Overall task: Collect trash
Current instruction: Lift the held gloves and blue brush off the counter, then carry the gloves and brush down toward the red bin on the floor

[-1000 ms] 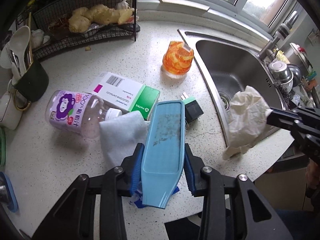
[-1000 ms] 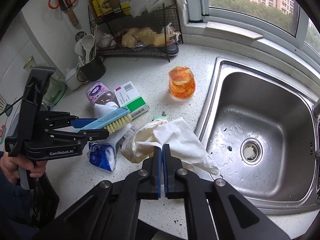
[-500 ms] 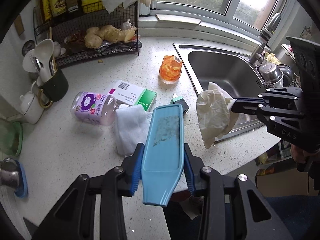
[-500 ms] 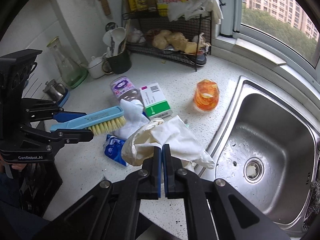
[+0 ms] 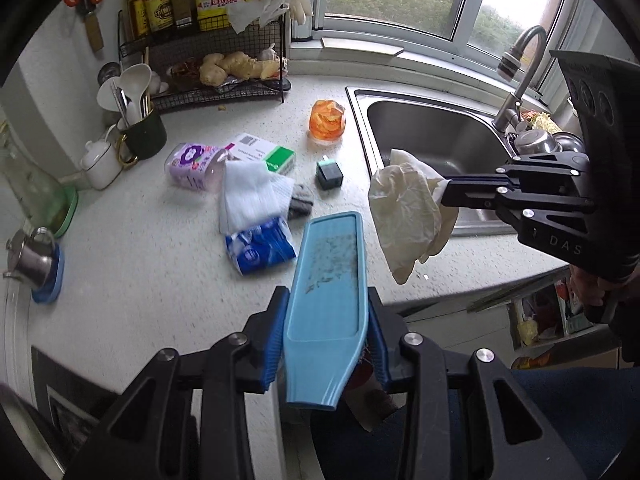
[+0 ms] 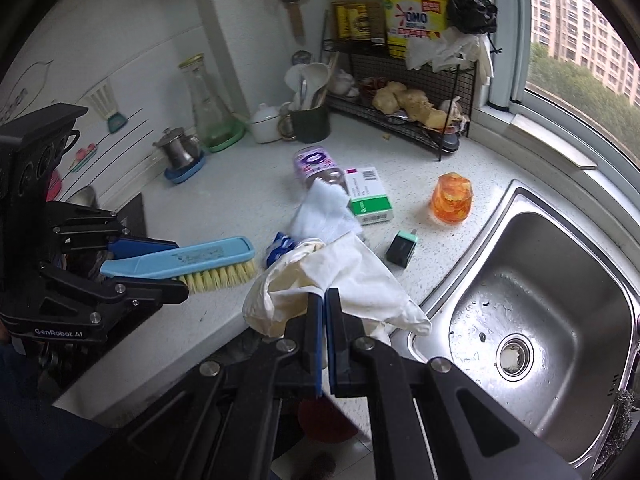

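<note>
My left gripper (image 5: pixel 326 300) is shut on a light-blue scrub brush (image 5: pixel 332 280), held in the air above the counter's front edge. In the right wrist view the brush (image 6: pixel 188 258) shows yellow bristles pointing down from the left gripper (image 6: pixel 180 268). My right gripper (image 6: pixel 324 298) is shut on a crumpled cream paper wad (image 6: pixel 344 280), which hangs beside the sink in the left wrist view (image 5: pixel 408 216). On the counter lie a purple-label bottle (image 5: pixel 192 164), a white-and-green box (image 5: pixel 264 152), a white tissue (image 5: pixel 248 196), a blue tissue pack (image 5: pixel 260 250) and a small green plug (image 5: pixel 329 176).
An orange glass (image 5: pixel 327 120) stands by the steel sink (image 5: pixel 432 136) with its tap (image 5: pixel 516 80). A wire rack (image 5: pixel 224 80) with ginger, a utensil mug (image 5: pixel 142 136), a white pot (image 5: pixel 100 160), a glass carafe (image 5: pixel 32 192) and a metal jug (image 5: pixel 30 256) line the back and left.
Both grippers have drawn back and up from the counter toward its front edge, each keeping its load. The blue tissue pack has come into view in the left wrist view.
</note>
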### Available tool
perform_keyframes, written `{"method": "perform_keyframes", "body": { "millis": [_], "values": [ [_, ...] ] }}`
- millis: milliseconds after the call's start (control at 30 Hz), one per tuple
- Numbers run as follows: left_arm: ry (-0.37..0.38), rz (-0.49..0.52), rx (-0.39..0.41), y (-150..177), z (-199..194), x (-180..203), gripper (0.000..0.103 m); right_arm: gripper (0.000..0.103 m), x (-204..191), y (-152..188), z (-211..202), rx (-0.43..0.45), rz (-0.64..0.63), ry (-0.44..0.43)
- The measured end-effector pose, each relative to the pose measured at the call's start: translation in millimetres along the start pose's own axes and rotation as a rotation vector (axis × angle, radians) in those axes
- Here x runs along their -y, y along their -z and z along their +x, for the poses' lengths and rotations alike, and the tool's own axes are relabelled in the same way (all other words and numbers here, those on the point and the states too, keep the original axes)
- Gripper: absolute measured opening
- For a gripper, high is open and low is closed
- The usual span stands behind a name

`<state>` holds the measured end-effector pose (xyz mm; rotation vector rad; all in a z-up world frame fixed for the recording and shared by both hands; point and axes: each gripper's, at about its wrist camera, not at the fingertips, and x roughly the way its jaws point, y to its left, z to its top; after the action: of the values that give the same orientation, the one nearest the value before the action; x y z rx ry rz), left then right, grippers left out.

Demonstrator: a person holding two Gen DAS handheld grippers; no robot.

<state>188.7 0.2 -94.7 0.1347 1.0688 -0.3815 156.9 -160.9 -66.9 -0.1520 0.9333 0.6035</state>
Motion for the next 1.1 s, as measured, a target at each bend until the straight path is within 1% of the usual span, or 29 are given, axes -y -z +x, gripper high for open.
{"method": "perform_keyframes", "body": {
  "millis": [67,200,300,367,600,700,833,967,1100],
  "values": [
    [-0.016,-0.018,0.000,16,-6,12,0.034,0.002,-3,13,-5,-0.003,-0.010,-0.027],
    [-0.018,-0.052,-0.004,45,-15,33,0.034,0.002,-11,35,-13,-0.012,-0.028,-0.079],
    [-0.041,-0.068,-0.023,67,-16,50,0.034,0.002,-17,51,-22,-0.004,-0.046,-0.103],
    [-0.036,-0.088,-0.031,78,-17,58,0.034,0.002,-19,60,-24,-0.011,-0.042,-0.121],
    [-0.028,-0.128,-0.079,111,-11,75,0.034,0.002,-31,93,-16,-0.099,-0.024,-0.145],
    [-0.033,-0.125,-0.109,123,0,76,0.034,0.002,-35,106,-8,-0.130,-0.021,-0.133],
    [-0.012,-0.121,-0.142,134,19,73,0.034,0.002,-34,123,14,-0.198,0.034,-0.152],
    [0.016,-0.163,-0.171,147,48,65,0.034,0.002,-37,139,37,-0.232,0.045,-0.177],
    [0.020,-0.172,-0.201,163,81,64,0.034,0.002,-37,158,65,-0.266,0.059,-0.174]
  ]
}}
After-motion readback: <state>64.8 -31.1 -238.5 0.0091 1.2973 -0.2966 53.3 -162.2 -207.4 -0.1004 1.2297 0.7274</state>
